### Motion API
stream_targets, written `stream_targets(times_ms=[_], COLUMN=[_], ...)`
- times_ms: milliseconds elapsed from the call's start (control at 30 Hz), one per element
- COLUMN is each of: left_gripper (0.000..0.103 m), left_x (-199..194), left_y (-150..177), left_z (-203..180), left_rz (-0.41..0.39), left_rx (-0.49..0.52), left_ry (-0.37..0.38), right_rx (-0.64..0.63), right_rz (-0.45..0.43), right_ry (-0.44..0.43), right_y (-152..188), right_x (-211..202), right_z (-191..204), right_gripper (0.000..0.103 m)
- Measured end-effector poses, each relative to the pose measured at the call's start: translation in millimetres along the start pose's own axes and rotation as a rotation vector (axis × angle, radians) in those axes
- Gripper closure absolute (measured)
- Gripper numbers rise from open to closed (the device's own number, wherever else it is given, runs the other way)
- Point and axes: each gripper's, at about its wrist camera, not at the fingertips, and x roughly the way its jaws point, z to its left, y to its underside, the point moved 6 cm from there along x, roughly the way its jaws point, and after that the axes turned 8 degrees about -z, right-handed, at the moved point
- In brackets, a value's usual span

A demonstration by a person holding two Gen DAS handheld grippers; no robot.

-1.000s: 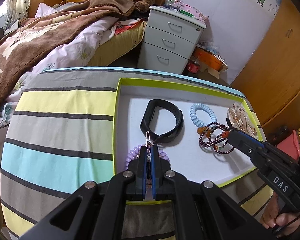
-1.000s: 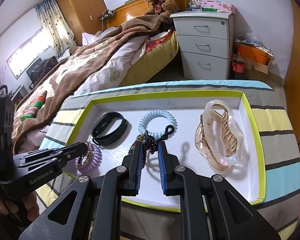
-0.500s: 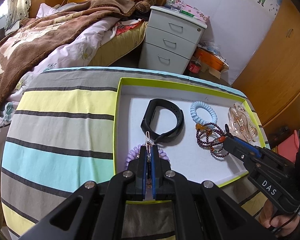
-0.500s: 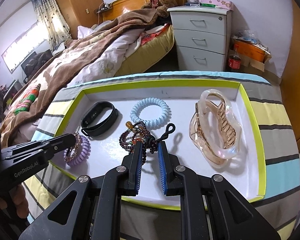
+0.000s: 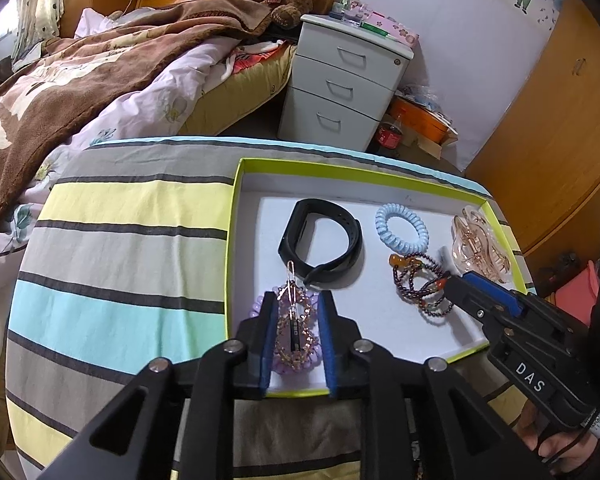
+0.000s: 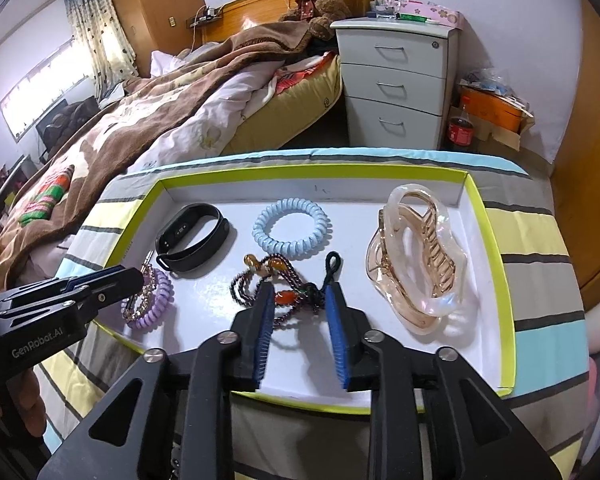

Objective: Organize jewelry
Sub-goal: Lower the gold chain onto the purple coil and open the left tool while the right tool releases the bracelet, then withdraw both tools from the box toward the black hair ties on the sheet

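A white tray with a lime-green rim (image 5: 340,168) (image 6: 312,168) lies on the striped cloth. In it are a black fitness band (image 5: 291,234) (image 6: 180,232), a light blue coil hair tie (image 5: 404,247) (image 6: 288,250) and a clear amber hair claw (image 5: 472,240) (image 6: 384,240). My left gripper (image 5: 297,305) (image 6: 136,276) is at the tray's near left corner, jaws opening. A purple coil hair tie (image 5: 284,364) (image 6: 156,312) with a gold chain and a gold pin (image 5: 291,276) lies loose between its pads. My right gripper (image 6: 300,297) (image 5: 460,284) is also opening, its pads straddling a dark beaded bracelet (image 6: 284,298) (image 5: 398,261) without pressing it.
Blue, yellow and grey stripes run across the cloth (image 5: 120,248) beside the tray. Behind are a bed with a brown blanket (image 5: 100,64), a white drawer cabinet (image 5: 340,88), a cola bottle (image 6: 460,132) and an orange box (image 6: 492,108). A wooden wardrobe (image 5: 560,120) stands at the right.
Both grippers were shut and now stand partly open. The left let go of the gold pin on the purple coil. The right's pads parted from the beaded bracelet. Neither hand has moved.
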Motion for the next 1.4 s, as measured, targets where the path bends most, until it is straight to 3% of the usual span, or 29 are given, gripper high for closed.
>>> stream_targets(times_ms=[367,967,1400], left_gripper=[0.068,0.06,0.053], left_x=[-13.4,-62.7,-101.4], left_y=[0.2,12.0,40.4], left_z=[-5.8,-19.1,-19.5], left_rz=[-0.017,-0.087,-0.125], left_rx=[0.008,0.045,0.044], left_ry=[-0.005,-0.014,-0.002], right_rx=[0.004,0.006,-0.013], right_rz=[-0.028,-0.082,-0.101], right_ry=[0.006,0.002,-0.024], right_y=[-1.3,6.2,39.3], right_x=[-13.8,-54.7,-90.0], right_z=[1.7,11.2,14.4], right_gripper=[0.067,0.066,0.066])
